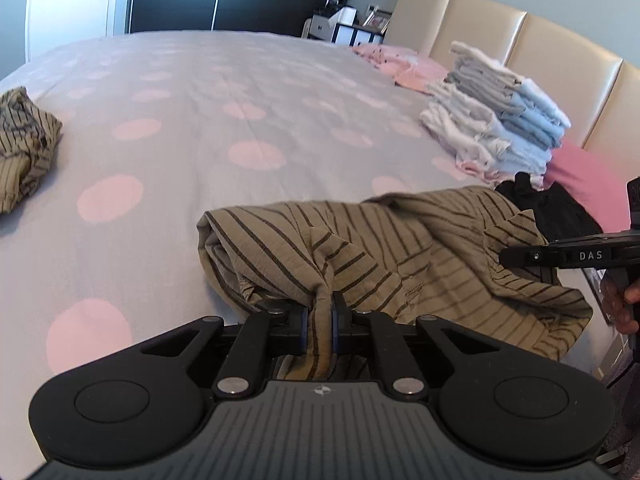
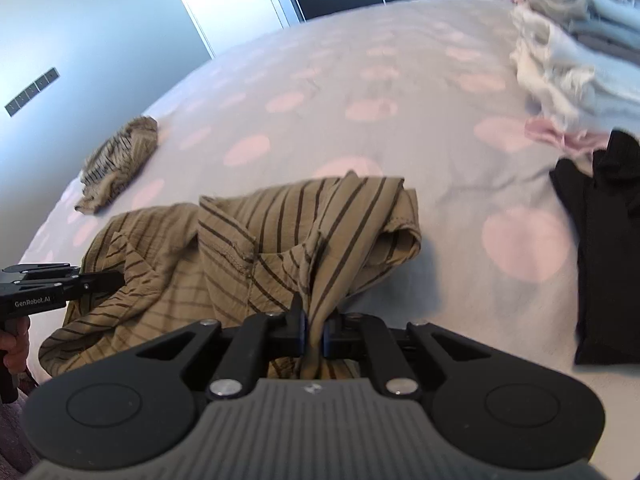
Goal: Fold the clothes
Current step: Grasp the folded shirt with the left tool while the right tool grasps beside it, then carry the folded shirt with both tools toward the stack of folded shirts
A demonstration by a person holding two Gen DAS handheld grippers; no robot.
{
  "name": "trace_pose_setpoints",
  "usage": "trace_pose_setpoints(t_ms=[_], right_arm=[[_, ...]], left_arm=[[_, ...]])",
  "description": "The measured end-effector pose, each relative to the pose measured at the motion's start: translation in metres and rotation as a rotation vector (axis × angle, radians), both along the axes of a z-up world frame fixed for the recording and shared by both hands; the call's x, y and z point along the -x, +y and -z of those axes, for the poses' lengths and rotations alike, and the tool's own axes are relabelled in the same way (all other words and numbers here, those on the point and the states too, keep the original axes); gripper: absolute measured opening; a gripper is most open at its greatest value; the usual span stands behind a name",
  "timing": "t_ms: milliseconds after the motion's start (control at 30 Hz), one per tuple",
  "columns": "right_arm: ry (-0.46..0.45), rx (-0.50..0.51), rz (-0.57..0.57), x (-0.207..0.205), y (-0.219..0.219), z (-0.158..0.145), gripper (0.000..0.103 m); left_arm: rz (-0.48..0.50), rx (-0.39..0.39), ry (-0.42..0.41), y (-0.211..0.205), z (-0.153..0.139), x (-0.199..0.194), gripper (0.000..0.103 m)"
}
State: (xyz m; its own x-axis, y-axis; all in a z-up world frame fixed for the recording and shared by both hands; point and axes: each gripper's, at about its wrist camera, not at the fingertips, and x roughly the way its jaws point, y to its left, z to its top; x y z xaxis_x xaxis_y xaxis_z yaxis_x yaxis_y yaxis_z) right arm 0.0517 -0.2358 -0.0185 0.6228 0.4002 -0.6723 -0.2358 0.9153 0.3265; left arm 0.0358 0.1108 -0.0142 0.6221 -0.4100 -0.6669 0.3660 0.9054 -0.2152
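Two words of writing can be read: "DAS" in white on the right tongs [image 1: 505, 257] at the right edge of the left wrist view, and "GenRobot.AI" on the left tongs [image 2: 120, 278] at the left edge of the right wrist view. Both tongs are matte black, with ribbed grey housings and blue pads.

Left tongs [image 1: 320, 322] are clenched on a gathered pleat of the shirt [image 1: 400, 256], a crinkled tan fabric with thin dark stripes. Right tongs [image 2: 314, 330] are clenched on another bunched fold of the shirt [image 2: 240, 240]. It lies rumpled in the lower middle of each view, on the bed [image 1: 200, 92], with the pinched folds pulled up off the cover.

Pale grey bed cover carries large, soft pink dots. A second crumpled garment [image 1: 24, 148] of the same striped cloth sits at the left edge of the left wrist view. A stack [image 1: 500, 120] of folded white, grey and light blue clothes stands at upper right, before a padded cream headboard [image 1: 520, 36]. A black garment [image 2: 604, 248] lies flat at the right of the right wrist view.
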Motion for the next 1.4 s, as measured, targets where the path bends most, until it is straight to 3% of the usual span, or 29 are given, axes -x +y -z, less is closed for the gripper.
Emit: trace_pose_setpoints(t_ms=[233, 633, 833, 1033, 1200, 1400], right_arm=[[-0.096, -0.004, 0.011, 0.014, -0.004, -0.026, 0.008], [-0.154, -0.037, 0.071, 0.031, -0.057, -0.081, 0.008], [-0.170, -0.067, 0.134, 0.038, -0.121, -0.122, 0.008], [-0.206, 0.002, 0.185, 0.049, -0.185, -0.156, 0.008], [-0.200, 0.022, 0.254, 0.053, -0.242, -0.166, 0.008], [-0.157, 0.029, 0.305, 0.045, -0.302, -0.159, 0.008]], left_arm=[[0.014, 0.017, -0.094, -0.009, -0.033, 0.012, 0.008], [0.074, 0.055, -0.182, -0.056, -0.089, 0.016, 0.008], [0.150, 0.124, -0.199, -0.109, -0.114, 0.006, 0.008], [0.224, 0.190, -0.204, -0.179, -0.126, -0.010, 0.008], [0.281, 0.230, -0.190, -0.244, -0.127, -0.030, 0.008], [0.324, 0.242, -0.139, -0.301, -0.109, -0.053, 0.008]])
